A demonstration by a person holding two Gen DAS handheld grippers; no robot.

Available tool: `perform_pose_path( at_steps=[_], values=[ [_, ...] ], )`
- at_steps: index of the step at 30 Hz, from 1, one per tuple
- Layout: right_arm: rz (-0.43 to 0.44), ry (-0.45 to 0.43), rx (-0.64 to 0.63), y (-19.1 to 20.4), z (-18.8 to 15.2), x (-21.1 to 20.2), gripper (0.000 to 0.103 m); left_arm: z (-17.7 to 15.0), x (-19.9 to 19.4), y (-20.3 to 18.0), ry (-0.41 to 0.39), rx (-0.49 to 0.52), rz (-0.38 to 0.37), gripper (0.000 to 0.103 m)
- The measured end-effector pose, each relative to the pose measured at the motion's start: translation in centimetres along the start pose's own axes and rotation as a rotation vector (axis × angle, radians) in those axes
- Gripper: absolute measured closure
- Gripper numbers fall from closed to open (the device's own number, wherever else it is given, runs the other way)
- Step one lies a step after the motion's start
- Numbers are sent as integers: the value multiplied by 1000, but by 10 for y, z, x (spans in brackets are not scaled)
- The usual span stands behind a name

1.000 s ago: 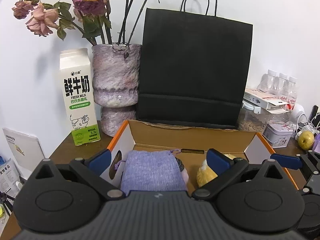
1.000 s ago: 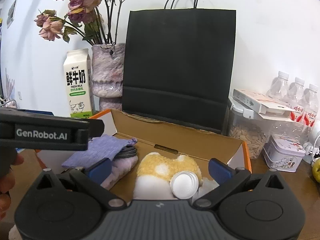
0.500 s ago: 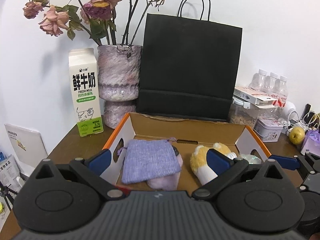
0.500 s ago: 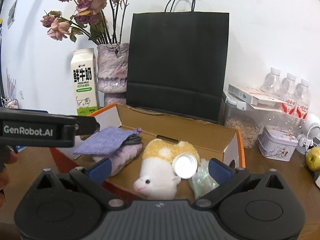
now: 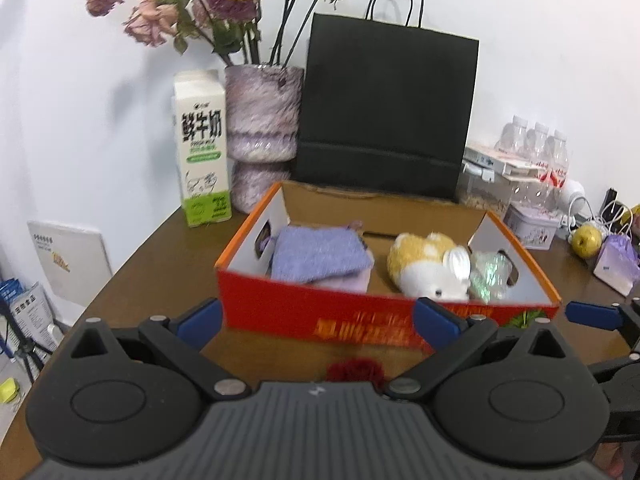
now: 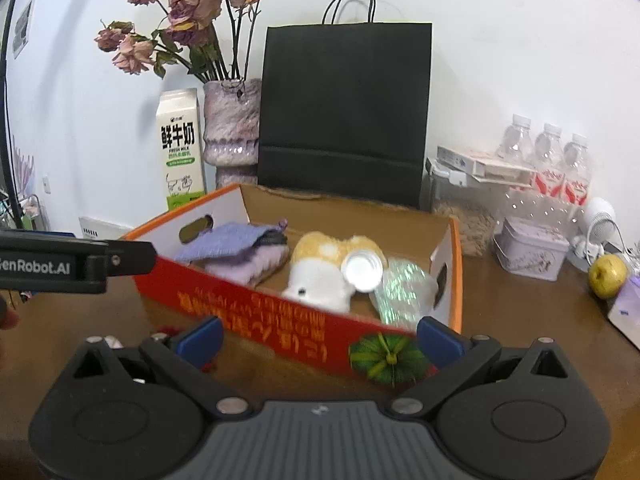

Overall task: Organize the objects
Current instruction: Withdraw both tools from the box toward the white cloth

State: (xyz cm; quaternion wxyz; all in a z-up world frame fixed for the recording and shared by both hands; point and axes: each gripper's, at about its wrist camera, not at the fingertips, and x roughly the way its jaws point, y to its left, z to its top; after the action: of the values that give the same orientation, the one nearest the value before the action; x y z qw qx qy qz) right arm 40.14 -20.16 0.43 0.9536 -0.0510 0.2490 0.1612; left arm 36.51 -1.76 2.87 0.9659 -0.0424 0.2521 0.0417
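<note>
Red-fronted cardboard box (image 5: 372, 320) holds a purple knitted pouch (image 5: 318, 254) left of a yellow-white plush toy (image 5: 424, 268), with both grippers (image 5: 316, 316) (image 6: 318, 334) spread wide and empty nearby.

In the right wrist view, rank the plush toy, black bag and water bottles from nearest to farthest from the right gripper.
1. Plush toy, just ahead, inside the box.
2. Black bag, standing behind the box.
3. Water bottles, far right by the wall; roughly as deep as the bag, so the last two are close.
</note>
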Motion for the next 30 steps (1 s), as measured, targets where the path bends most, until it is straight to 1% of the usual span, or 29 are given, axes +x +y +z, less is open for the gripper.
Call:
perform_pose_path(
  at_steps=[7, 15, 22, 30],
  values=[
    [-5, 17, 2, 0, -25, -25, 0, -25, -17, 2, 34, 7, 10, 0],
    [-6, 22, 3, 0, -42, -48, 0, -47, -31, 7, 58, -4, 15, 0],
    [-18, 36, 4, -3, -60, -60, 0, -60, -33, 10, 84, -11, 20, 0],
    [-54, 63, 31, -19, -82, -68, 0, -76, -25, 10, 145, 13, 13, 0]
  ],
)
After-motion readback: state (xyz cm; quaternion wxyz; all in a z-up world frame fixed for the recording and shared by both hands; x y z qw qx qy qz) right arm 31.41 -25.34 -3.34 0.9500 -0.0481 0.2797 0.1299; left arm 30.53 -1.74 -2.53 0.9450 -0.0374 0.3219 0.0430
